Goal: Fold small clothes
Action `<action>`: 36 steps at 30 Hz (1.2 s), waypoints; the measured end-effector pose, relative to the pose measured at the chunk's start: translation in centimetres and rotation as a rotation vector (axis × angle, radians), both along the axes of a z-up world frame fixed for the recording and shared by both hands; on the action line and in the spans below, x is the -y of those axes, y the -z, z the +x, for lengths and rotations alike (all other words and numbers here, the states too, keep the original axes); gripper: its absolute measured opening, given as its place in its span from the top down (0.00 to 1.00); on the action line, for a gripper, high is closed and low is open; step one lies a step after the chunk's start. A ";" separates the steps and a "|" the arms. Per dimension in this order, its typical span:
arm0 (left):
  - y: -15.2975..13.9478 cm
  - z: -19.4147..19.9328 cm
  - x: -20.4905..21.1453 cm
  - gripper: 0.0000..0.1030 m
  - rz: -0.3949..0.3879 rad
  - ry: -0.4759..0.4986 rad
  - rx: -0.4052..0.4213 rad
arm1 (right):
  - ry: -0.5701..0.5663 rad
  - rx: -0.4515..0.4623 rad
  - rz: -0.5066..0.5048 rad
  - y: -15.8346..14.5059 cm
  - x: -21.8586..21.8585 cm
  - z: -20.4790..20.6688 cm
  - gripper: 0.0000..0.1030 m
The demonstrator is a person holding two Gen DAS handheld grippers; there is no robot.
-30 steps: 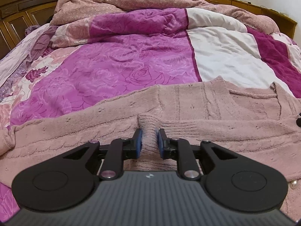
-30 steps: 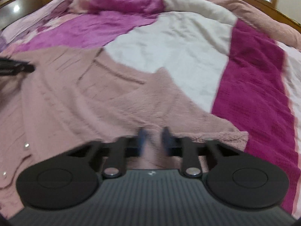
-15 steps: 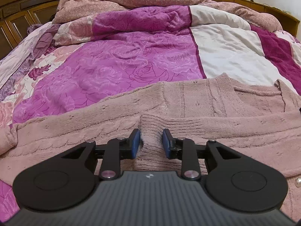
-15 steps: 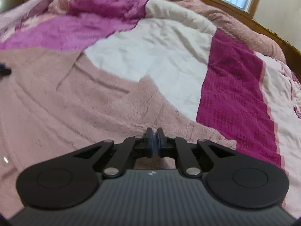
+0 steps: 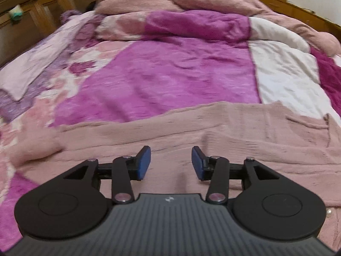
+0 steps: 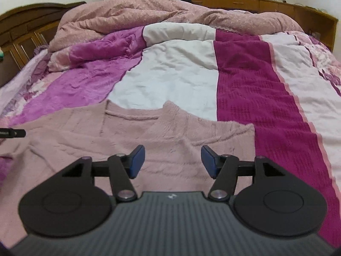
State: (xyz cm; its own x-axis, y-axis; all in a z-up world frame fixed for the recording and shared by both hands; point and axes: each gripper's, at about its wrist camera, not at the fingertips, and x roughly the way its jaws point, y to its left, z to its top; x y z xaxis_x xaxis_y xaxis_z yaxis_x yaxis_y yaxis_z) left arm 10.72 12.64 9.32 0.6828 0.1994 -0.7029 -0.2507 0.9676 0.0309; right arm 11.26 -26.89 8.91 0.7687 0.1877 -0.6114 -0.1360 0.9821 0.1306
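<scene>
1. Directly ahead of both grippers lies the pink knit cardigan [image 5: 213,132], spread flat on the bedspread [image 5: 170,79]; we judge it soft, limp and light, with a fuzzy surface that should not slip between the pads.
2. We expect the knit to stretch and sag when lifted, so we would take hold at a doubled edge or hem rather than in the middle of a panel.
3. From the right wrist view, the neckline [image 6: 132,117] sits ahead and left of the fingers, and the sleeve edge [image 6: 245,128] ahead and right; either gives a firm seam to pinch.
4. Small buttons [image 5: 329,210] show at the near right of the left wrist view; we would avoid clamping on them.
5. The left gripper [image 5: 171,163] is spread wide and holds nothing, hovering just above the knit.
6. The right gripper [image 6: 173,161] is likewise spread wide and empty above the cardigan.
7. Beyond the garment, a bunched pink duvet [image 6: 170,15] lies well apart, at the far end of the bed.
</scene>
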 end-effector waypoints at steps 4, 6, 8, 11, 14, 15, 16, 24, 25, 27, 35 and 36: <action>-1.1 -2.1 -3.7 0.41 -0.060 -0.112 0.006 | -0.004 0.002 0.039 -0.7 -0.4 -3.0 0.42; -1.4 -3.4 -5.6 0.35 -0.086 -0.177 0.022 | -0.009 0.003 0.042 -0.7 -0.8 -4.5 0.42; -1.5 -4.4 -7.3 0.29 -0.106 -0.243 0.034 | 0.000 0.000 0.046 -0.5 -1.0 -5.7 0.42; -1.1 -5.5 -9.7 0.25 -0.185 -0.327 0.025 | 0.016 -0.016 0.063 -0.1 -1.2 -7.2 0.42; -0.3 -6.5 -11.6 0.24 -0.337 -0.393 0.036 | 0.045 -0.019 0.084 0.5 -1.3 -8.4 0.42; 0.1 -6.8 -12.0 0.24 -0.387 -0.412 0.047 | 0.054 -0.021 0.096 0.7 -1.2 -8.6 0.42; 0.4 -7.1 -12.4 0.23 -0.431 -0.430 0.054 | 0.060 -0.027 0.107 1.0 -1.2 -8.8 0.42; 2.7 -6.9 -13.8 0.22 -0.520 -0.520 0.067 | 0.095 -0.055 0.123 2.2 -1.6 -9.7 0.42; 3.1 -6.6 -14.3 0.21 -0.518 -0.535 0.076 | 0.103 -0.056 0.127 2.3 -1.5 -9.7 0.42; 3.9 -5.8 -15.2 0.20 -0.495 -0.538 0.078 | 0.116 -0.060 0.137 2.4 -1.5 -9.8 0.42; 5.3 -2.9 -17.2 0.13 -0.405 -0.467 0.141 | 0.116 -0.058 0.195 2.9 -1.7 -10.6 0.42; 5.3 -2.9 -17.3 0.14 -0.405 -0.464 0.151 | 0.115 -0.062 0.201 3.0 -1.8 -10.6 0.42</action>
State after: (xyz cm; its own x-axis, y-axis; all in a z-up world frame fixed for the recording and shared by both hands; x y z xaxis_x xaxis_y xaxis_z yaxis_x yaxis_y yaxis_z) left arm 7.86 29.95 3.97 0.6864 0.2367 -0.6876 -0.6199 0.6847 -0.3831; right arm 0.65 -25.08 5.92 0.7545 0.2237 -0.6170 -0.0099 0.9439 0.3300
